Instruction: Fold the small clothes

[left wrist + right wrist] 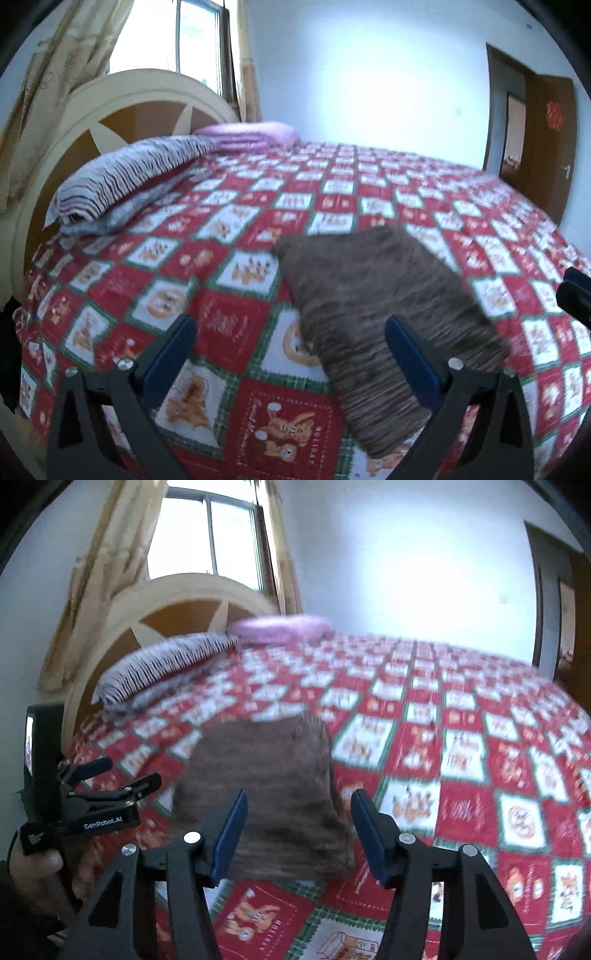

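Observation:
A brown knitted garment (376, 306) lies folded into a rough rectangle on the red, white and green checked bedspread (240, 325). My left gripper (291, 322) hovers above its near left edge, jaws wide open and nothing between the blue pads (406, 350). In the right wrist view the same garment (266, 775) lies just beyond my right gripper (300, 801), which stands open above it and grips nothing. My left gripper (135, 770) shows there at the left, open, with a hand (33, 867) holding it.
A grey striped folded quilt (129, 181) and a pink folded blanket (251, 134) lie by the arched cream headboard (110, 99) at the far left. A window with curtains (177, 37) is behind it. A brown door (546, 129) stands at the right.

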`<state>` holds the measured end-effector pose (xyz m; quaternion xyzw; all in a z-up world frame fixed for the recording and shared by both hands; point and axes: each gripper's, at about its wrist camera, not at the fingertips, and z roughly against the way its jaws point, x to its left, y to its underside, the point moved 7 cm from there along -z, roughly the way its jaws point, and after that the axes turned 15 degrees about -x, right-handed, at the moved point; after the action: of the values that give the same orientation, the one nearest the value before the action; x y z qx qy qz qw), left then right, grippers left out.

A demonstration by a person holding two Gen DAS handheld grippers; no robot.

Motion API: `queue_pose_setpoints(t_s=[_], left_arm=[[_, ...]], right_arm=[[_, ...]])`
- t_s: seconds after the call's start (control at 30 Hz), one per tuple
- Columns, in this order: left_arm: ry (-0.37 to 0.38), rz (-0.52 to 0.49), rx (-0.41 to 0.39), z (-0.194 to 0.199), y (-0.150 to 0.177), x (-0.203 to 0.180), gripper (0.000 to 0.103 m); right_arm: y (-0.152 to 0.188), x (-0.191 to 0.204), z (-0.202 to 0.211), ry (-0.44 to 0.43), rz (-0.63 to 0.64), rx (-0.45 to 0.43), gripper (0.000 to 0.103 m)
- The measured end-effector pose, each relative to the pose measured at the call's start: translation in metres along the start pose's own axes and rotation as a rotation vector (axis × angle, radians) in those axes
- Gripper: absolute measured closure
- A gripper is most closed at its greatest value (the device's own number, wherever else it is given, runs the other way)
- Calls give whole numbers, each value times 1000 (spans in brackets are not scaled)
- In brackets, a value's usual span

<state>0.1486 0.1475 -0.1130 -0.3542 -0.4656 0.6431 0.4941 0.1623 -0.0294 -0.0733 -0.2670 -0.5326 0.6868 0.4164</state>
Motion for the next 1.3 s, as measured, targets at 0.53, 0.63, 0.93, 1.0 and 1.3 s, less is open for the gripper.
queue_pose_setpoints(t_s=[0.53,0.63,0.93,1.0,1.3], left_arm=[[39,10,-57,19,-21,-4,0],[39,5,-53,19,-21,-5,0],[40,1,-50,20,-19,-8,0],[38,1,-52,20,-19,-8,0],[41,-3,-49,20,-17,-11,0]], right_arm=[[-15,17,25,-12,6,-35,43],[-14,18,25,-14,6,-35,43],[-10,20,26,-18,4,-24,43],[-8,21,26,-18,4,-24,43],[-7,23,27,-19,2,-26,43]])
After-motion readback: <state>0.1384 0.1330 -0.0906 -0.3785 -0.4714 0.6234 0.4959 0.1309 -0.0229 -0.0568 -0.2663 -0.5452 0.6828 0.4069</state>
